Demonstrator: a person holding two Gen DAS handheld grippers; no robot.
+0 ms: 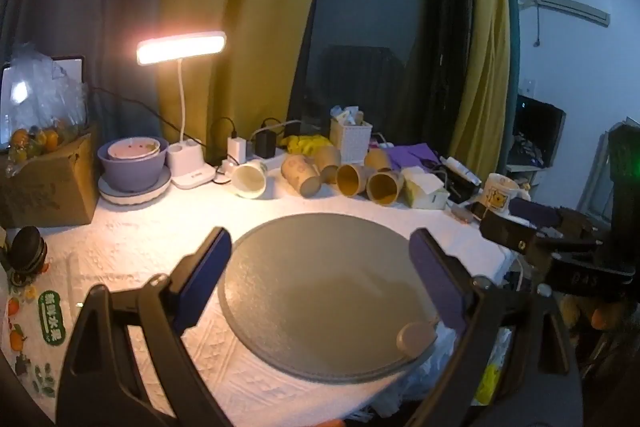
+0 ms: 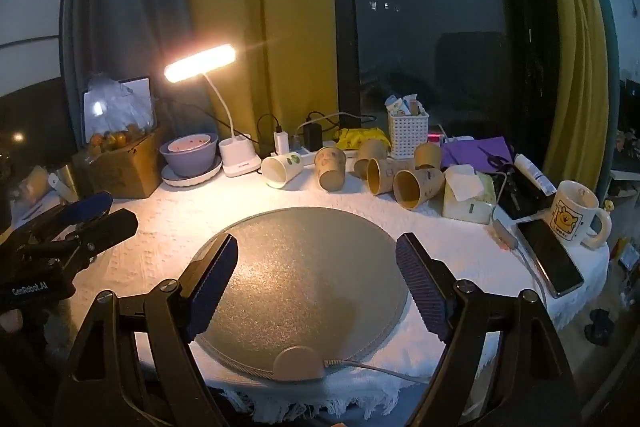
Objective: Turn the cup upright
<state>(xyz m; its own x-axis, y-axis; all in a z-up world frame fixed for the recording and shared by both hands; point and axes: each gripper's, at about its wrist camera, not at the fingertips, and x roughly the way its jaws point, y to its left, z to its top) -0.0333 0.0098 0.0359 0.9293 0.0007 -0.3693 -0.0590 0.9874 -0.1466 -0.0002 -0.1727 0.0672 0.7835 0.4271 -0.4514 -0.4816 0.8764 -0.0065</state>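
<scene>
Six paper cups lie at the far side of the table, none yet upright as far as we can judge: one white cup (image 2: pixel 281 169) on its side with its mouth toward us, just right of the lamp base (image 2: pixel 240 157), and five tan ones beside it. Of those, one tan cup (image 2: pixel 330 169) seems to stand mouth down, two (image 2: pixel 380 175) (image 2: pixel 416 187) lie on their sides showing open mouths, and two more (image 2: pixel 370 151) (image 2: pixel 428 155) sit behind them, too crowded for us to tell how they rest. Both our tools are empty and far from the cups. Our right gripper (image 2: pixel 316 275) has its jaws spread wide over the round grey mat (image 2: pixel 280 259), holding nothing; our left gripper (image 1: pixel 320 275) is likewise wide open over the same mat, empty. To do this step well, we think we should pick the white cup first, since it lies apart from the cluster with free room around it. We would reach across the mat, bring the pads to either side of the wall near the middle, squeeze lightly because thin paper crushes, then lift and turn the mouth upward before setting it on the white tablecloth (image 2: pixel 168 227). The tan cups touch each other, so a careless approach may roll the neighbours. Beyond them we count one lit desk lamp (image 2: pixel 200 63), one white basket (image 2: pixel 408 137), one yellow-printed mug (image 2: pixel 572 215), one phone (image 2: pixel 550 259), one purple bowl (image 2: pixel 188 155) and one cardboard box (image 2: pixel 120 171) of fruit.
</scene>
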